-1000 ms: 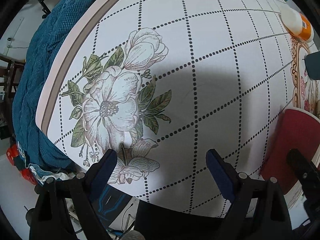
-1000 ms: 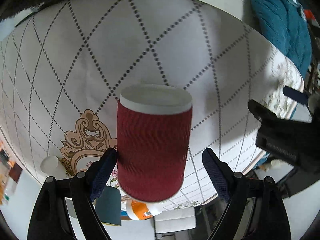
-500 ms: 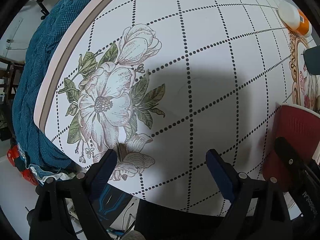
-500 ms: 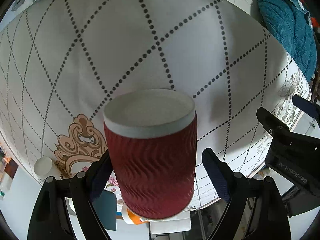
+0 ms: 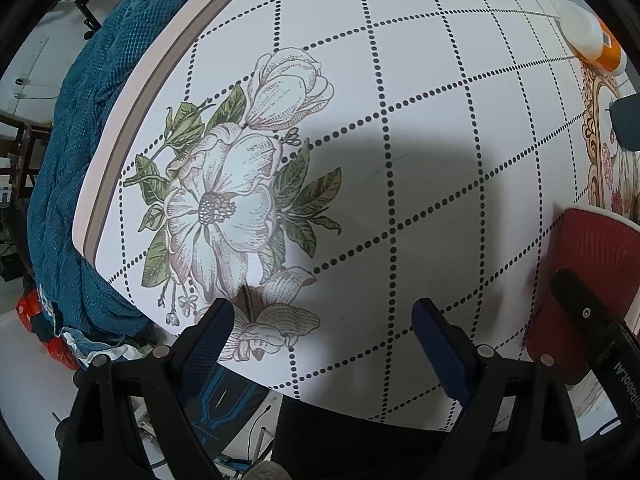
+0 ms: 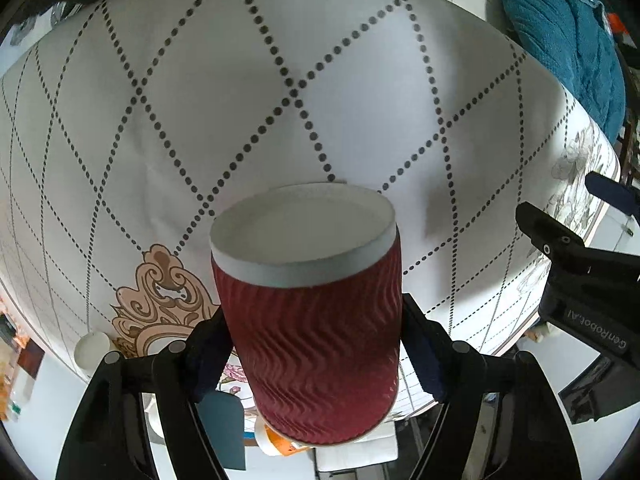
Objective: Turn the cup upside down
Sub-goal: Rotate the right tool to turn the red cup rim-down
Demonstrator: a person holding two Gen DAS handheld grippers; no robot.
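A dark red ribbed paper cup [image 6: 320, 336] with a white flat end toward the camera fills the middle of the right wrist view. My right gripper [image 6: 316, 348] is shut on its sides and holds it tilted above the table. The cup also shows at the right edge of the left wrist view [image 5: 592, 264], with my right gripper's finger across it. My left gripper [image 5: 324, 340] is open and empty over the table's near edge, beside the flower print [image 5: 228, 208].
The table [image 6: 280, 80] has a white cloth with dotted diamonds. A white and orange bottle [image 5: 592, 36] lies at the far right. A dark teal object [image 5: 628, 124] stands near it. Blue fabric [image 5: 68, 160] hangs off the left edge.
The cup has tilted further in my right gripper, its white end turning toward the camera, and has come lower. My left gripper has shifted only slightly.
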